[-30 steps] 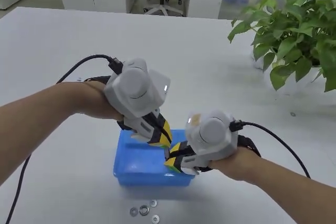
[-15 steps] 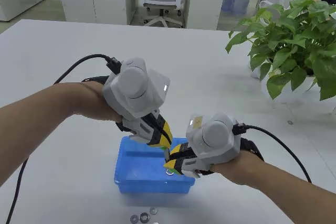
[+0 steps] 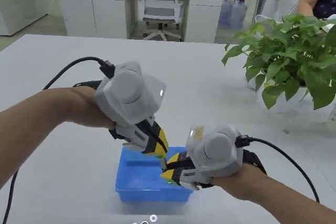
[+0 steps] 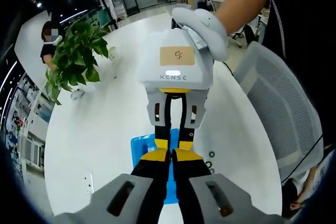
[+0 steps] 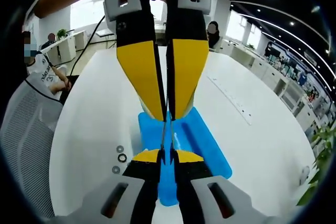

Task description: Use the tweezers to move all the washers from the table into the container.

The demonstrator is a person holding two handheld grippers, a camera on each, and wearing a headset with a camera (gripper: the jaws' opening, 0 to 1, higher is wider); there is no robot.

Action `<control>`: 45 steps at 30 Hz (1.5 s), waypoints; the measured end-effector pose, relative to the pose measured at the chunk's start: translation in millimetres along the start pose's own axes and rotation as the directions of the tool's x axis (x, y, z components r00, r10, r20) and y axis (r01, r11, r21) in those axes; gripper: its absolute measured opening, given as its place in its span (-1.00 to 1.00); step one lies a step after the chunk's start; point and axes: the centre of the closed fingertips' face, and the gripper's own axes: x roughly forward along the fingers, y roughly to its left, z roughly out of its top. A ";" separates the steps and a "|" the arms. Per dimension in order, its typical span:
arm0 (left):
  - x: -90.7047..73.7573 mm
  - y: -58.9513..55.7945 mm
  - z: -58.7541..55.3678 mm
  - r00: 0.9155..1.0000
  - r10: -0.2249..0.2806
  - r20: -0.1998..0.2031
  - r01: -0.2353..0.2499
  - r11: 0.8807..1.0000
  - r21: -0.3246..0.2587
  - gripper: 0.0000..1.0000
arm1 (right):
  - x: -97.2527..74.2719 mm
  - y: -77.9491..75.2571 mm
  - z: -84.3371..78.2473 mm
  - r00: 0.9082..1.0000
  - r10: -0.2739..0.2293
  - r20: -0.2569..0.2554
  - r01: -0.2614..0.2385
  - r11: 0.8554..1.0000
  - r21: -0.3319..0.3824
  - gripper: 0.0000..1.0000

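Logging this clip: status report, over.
Left tongs, right tongs shut, tip to tip over container. Washers on table beside it. Nothing in the way.

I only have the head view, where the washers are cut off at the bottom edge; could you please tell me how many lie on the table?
Observer: Three washers lie in a loose cluster on the table beside the blue container, as the right gripper view shows.
Operator: Thank you. Are the two grippers' tips touching?
Observer: Nearly: in that view the left gripper and right gripper point tip to tip over the container, with a thin dark sliver, perhaps the tweezers, bridging them.
Operator: Are my left jaws closed?
Observer: The left gripper view shows them pressed together but for a hairline gap.
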 end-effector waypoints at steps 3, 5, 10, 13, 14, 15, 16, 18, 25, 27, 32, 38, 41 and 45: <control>-2.9 -8.3 4.2 1.000 -0.003 0.004 0.003 1.000 0.002 -0.88 | -2.4 7.1 3.6 1.000 -0.004 0.005 0.004 1.000 -0.011 -0.78; -4.8 -12.5 5.4 1.000 -0.003 -0.001 0.003 1.000 0.006 -0.88 | -3.5 10.8 4.9 1.000 -0.006 0.010 0.006 1.000 -0.011 -0.78; -6.3 -25.9 7.5 1.000 -0.011 0.000 0.011 1.000 0.015 -0.88 | -5.2 25.2 6.9 1.000 -0.006 0.022 0.006 1.000 -0.007 -0.78; -4.7 -34.5 6.9 1.000 -0.020 -0.004 0.020 1.000 0.020 -0.88 | -4.5 32.9 5.2 1.000 -0.004 0.023 0.004 1.000 -0.003 -0.78; -4.1 -36.3 5.7 1.000 -0.024 -0.005 0.024 0.999 0.021 -0.89 | -4.0 36.4 4.4 1.000 -0.003 0.024 0.003 1.000 0.000 -0.78; -3.3 -39.3 4.7 1.000 -0.028 -0.006 0.028 0.999 0.021 -0.89 | -3.6 39.0 3.6 1.000 0.000 0.025 0.000 1.000 0.004 -0.78; -2.8 -41.7 4.1 1.000 -0.030 -0.007 0.030 0.999 0.020 -0.89 | -3.1 42.8 2.6 1.000 0.002 0.024 -0.003 1.000 0.006 -0.78; -1.6 -47.8 3.6 0.999 -0.035 -0.008 0.035 0.999 0.021 -0.89 | -2.3 47.8 1.2 1.000 0.005 0.024 -0.005 1.000 0.007 -0.78; 3.3 -64.3 0.9 0.999 -0.048 -0.004 0.048 0.999 0.014 -0.89 | 0.4 61.7 -4.6 1.000 0.021 0.014 -0.021 1.000 -0.003 -0.78; 4.4 -67.4 -0.9 0.999 -0.050 -0.004 0.050 0.999 0.013 -0.89 | 1.9 65.1 -6.2 1.000 0.027 0.012 -0.027 1.000 -0.005 -0.78; 7.8 -75.0 -4.3 0.999 -0.054 0.006 0.054 0.999 0.001 -0.89 | 5.5 72.4 -10.0 0.999 0.034 0.011 -0.033 0.999 -0.010 -0.78; 15.9 -84.4 -10.6 0.997 -0.072 0.008 0.072 0.997 0.007 -0.90 | 12.4 81.6 -18.8 0.999 0.051 -0.006 -0.051 0.999 -0.013 -0.78; 19.2 -87.3 -13.1 0.997 -0.080 0.009 0.080 0.997 0.000 -0.90 | 15.0 85.2 -22.7 0.998 0.058 -0.010 -0.058 0.998 -0.006 -0.77; 23.1 -90.9 -14.7 0.996 -0.090 0.013 0.090 0.996 -0.007 -0.89 | 17.2 88.4 -26.0 0.998 0.062 -0.014 -0.062 0.998 0.000 -0.77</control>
